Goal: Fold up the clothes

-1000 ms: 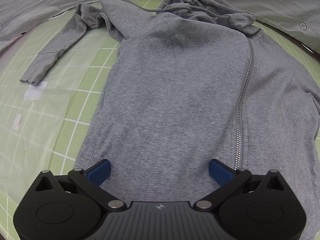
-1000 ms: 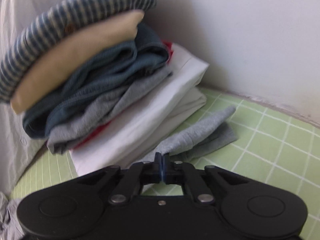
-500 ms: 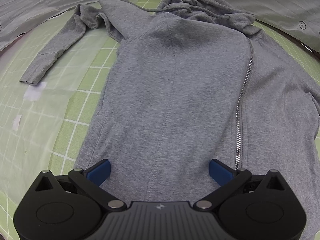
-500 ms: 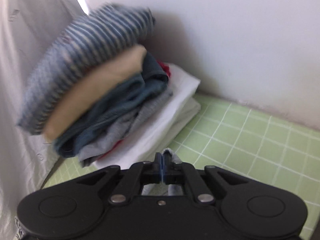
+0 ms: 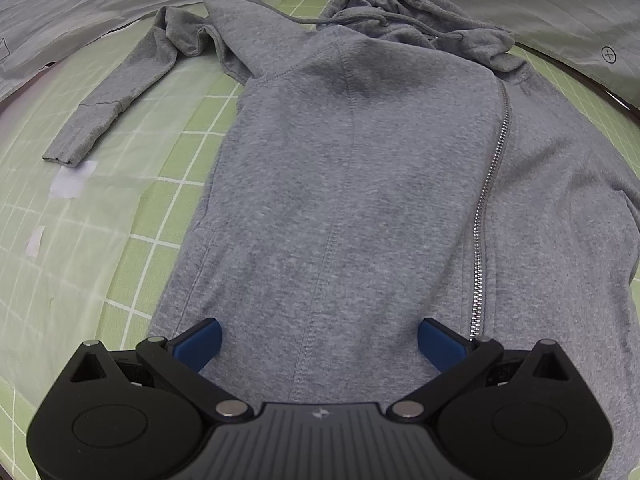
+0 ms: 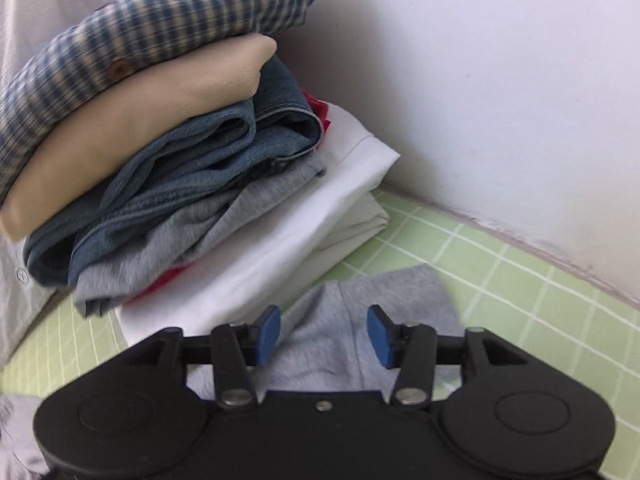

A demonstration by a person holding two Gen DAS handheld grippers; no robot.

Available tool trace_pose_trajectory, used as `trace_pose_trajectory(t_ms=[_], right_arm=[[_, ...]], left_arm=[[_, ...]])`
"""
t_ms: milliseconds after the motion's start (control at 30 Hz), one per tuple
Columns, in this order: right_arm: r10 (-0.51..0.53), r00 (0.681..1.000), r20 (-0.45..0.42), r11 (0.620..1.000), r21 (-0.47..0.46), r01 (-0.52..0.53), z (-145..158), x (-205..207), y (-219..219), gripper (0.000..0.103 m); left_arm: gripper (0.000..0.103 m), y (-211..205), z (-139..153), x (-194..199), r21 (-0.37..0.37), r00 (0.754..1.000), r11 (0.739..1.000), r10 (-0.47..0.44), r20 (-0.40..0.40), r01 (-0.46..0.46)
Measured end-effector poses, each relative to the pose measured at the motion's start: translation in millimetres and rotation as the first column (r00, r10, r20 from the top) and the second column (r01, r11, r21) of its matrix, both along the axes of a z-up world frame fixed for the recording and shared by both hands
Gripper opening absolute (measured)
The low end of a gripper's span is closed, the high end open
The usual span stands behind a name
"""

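Observation:
A grey zip hoodie [image 5: 360, 184] lies flat on the green grid mat [image 5: 100, 240], hood at the far end, zipper [image 5: 488, 208] running down its right half. One sleeve [image 5: 120, 92] stretches out to the left. My left gripper [image 5: 320, 340] hangs over the hem, open, its blue pads wide apart and pressing on nothing. In the right wrist view the hoodie's other sleeve cuff [image 6: 360, 312] lies on the mat beside a pile of clothes. My right gripper [image 6: 324, 334] is over that cuff, its jaws opening, the cloth below the pads and not pinched.
A tall stack of folded clothes [image 6: 160, 140] stands left of the cuff: checked shirt on top, beige, denim, grey, red and white below. A white wall [image 6: 500, 100] borders the mat behind. White cloth [image 5: 120, 4] edges the mat's far side. Tape patches [image 5: 72, 180] mark the mat.
The right gripper went from shut on the grey sleeve cuff to open, and the cuff now lies loose on the mat. The left gripper and hoodie body have not moved.

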State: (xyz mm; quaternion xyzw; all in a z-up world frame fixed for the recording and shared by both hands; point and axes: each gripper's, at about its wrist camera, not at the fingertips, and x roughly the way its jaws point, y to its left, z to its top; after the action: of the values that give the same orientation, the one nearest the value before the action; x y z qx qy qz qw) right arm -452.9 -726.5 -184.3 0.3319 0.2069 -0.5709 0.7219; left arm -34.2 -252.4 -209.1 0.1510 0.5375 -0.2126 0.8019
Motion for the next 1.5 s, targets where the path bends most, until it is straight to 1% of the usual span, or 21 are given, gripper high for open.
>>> trace_pose_trajectory(t_ms=[33, 133, 233, 333, 367, 433, 633, 700, 733, 800, 833, 933, 1067, 1100, 1167, 1200, 1233, 1300, 1367, 1433, 1500], right_arm=[[-0.011, 1.0, -0.019, 1.0, -0.016, 0.01, -0.4, -0.7, 7.4, 0.07], [-0.048, 0.996, -0.073, 0.998, -0.031, 0.046, -9.3, -1.5, 17.6, 0.089], [-0.038, 0.995, -0.097, 0.999, 0.019, 0.04, -23.5, 1.3, 13.0, 0.089], [-0.023, 0.991, -0.134, 0.999, 0.024, 0.026, -32.1, 6.9, 7.4, 0.088], [-0.017, 0.991, -0.133, 0.999, 0.029, 0.021, -33.5, 8.3, 5.5, 0.086], [-0.014, 0.99, -0.137, 0.999, 0.04, 0.019, -35.4, 10.2, 1.8, 0.069], [0.084, 0.973, -0.216, 0.996, 0.016, -0.083, -37.4, 16.8, 3.8, 0.027], [0.106, 0.972, -0.208, 0.994, 0.024, -0.103, -35.1, 13.4, 8.0, 0.019], [0.113, 0.974, -0.195, 0.994, 0.03, -0.109, -33.1, 10.6, 11.4, 0.005], [0.112, 0.973, -0.2, 0.994, 0.035, -0.107, -27.1, 6.3, 21.9, 0.005], [0.112, 0.969, -0.22, 0.994, 0.029, -0.108, -23.6, 5.0, 29.1, 0.0], [0.106, 0.962, -0.252, 0.994, 0.023, -0.103, -17.7, -5.7, 44.1, 0.0], [0.091, 0.979, -0.184, 0.994, 0.074, -0.078, -20.4, -23.0, 49.4, 0.0], [0.089, 0.982, -0.167, 0.994, 0.07, -0.078, -21.9, -24.4, 50.0, 0.002], [0.084, 0.988, -0.132, 0.995, 0.06, -0.077, -24.8, -27.1, 51.1, 0.019], [0.096, 0.986, -0.137, 0.995, 0.042, -0.091, -25.3, -24.2, 51.7, 0.043], [0.109, 0.984, -0.143, 0.994, 0.022, -0.107, -25.7, -21.0, 52.3, 0.06], [0.143, 0.976, -0.164, 0.989, -0.003, -0.145, -27.5, -12.9, 51.3, 0.064], [0.186, 0.963, -0.195, 0.981, -0.014, -0.192, -30.3, -2.9, 47.7, 0.078], [0.222, 0.954, -0.203, 0.972, -0.025, -0.232, -34.1, 3.4, 44.5, 0.102], [0.272, 0.943, -0.193, 0.96, -0.017, -0.28, -37.8, 8.4, 40.8, 0.103]], left_arm=[[0.103, -0.1, 0.0, 0.2, 0.001, 1.0, 1.0, -0.001, -0.001, 0.001], [0.103, 0.0, 0.0, 0.7, 0.002, 1.0, 1.0, -0.006, -0.004, 0.006], [0.103, 0.0, -0.1, 0.7, 0.002, 1.0, 1.0, -0.01, -0.004, 0.01], [0.103, 0.5, -0.1, 0.8, 0.001, 1.0, 1.0, -0.009, -0.002, 0.009], [0.103, 0.7, -0.1, 0.7, 0.0, 1.0, 1.0, -0.008, -0.002, 0.008], [0.103, 0.3, 0.0, 0.1, 0.0, 1.0, 1.0, -0.005, 0.0, 0.005], [0.103, -0.1, 0.5, -0.3, 0.0, 1.0, 1.0, 0.001, 0.001, -0.001], [0.103, -0.4, 0.7, -0.3, 0.001, 1.0, 1.0, 0.002, -0.002, -0.002], [0.103, -0.8, 0.8, -0.3, 0.002, 1.0, 1.0, 0.003, -0.003, -0.003], [0.103, -0.9, 1.0, 0.5, 0.004, 1.0, 1.0, 0.002, -0.008, -0.002], [0.103, -0.8, 1.1, 0.9, 0.005, 1.0, 1.0, 0.0, -0.012, 0.0], [0.103, 1.3, 1.7, 0.8, 0.004, 1.0, 1.0, -0.009, -0.022, 0.009], [0.103, 8.0, 5.3, -5.9, -0.015, 1.0, 1.0, -0.015, -0.021, 0.015], [0.103, 10.2, 7.3, -8.7, -0.025, 1.0, 1.0, -0.013, -0.016, 0.013], [0.103, 15.1, 13.0, -16.3, -0.046, 1.0, 0.999, -0.008, 0.004, 0.008], [0.103, 17.0, 15.1, -20.0, -0.048, 1.0, 0.999, -0.006, 0.013, 0.006], [0.103, 18.7, 17.2, -24.1, -0.044, 1.0, 0.999, -0.003, 0.02, 0.004], [0.103, 22.8, 19.0, -32.1, -0.034, 1.0, 0.999, 0.001, 0.02, 0.0], [0.103, 29.0, 20.5, -40.0, -0.029, 1.0, 1.0, 0.01, 0.014, -0.01], [0.103, 34.3, 23.1, -48.7, -0.026, 1.0, 1.0, 0.016, 0.015, -0.015], [0.103, 37.8, 26.4, -57.7, -0.023, 1.0, 1.0, 0.009, 0.022, -0.008]])
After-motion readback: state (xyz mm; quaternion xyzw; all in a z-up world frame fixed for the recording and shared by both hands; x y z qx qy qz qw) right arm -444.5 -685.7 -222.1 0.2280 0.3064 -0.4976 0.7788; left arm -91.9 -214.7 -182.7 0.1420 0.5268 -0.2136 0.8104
